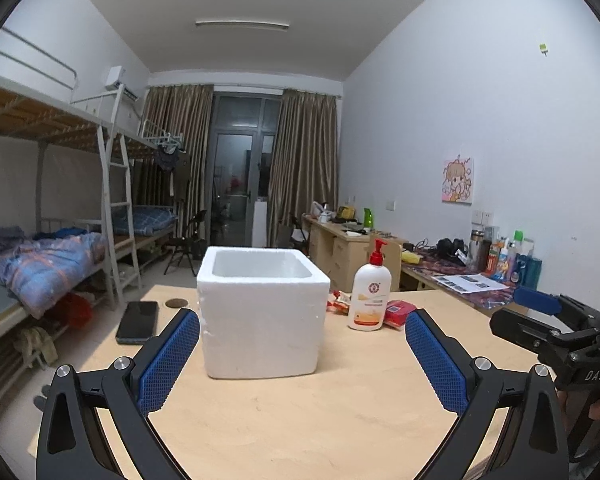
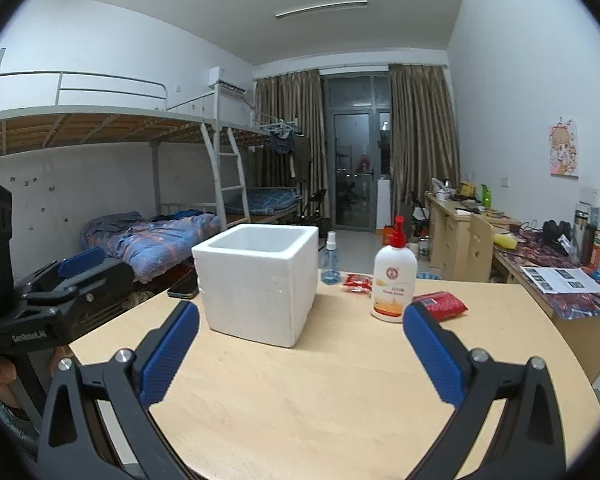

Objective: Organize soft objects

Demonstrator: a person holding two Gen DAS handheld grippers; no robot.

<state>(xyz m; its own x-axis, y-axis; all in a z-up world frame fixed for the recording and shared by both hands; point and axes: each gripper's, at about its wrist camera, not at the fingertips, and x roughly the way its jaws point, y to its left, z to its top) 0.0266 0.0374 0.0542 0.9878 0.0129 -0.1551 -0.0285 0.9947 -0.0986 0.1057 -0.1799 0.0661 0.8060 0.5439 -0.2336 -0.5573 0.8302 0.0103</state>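
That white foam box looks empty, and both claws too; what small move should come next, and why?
Probably the right claw should reach toward the red packet right of the pump bottle. Both claws are open and hold nothing, and the foam box shows nothing inside.

A pale wooden table [image 2: 300, 392] carries everything — a white foam box [image 2: 258, 280] near its middle, a lotion pump bottle [image 2: 393, 280] to the right, two red packets [image 2: 440, 305] [image 2: 357, 282] near the bottle, a small clear spray bottle [image 2: 330, 260] behind, and a dark phone [image 1: 137, 322] left of the box.
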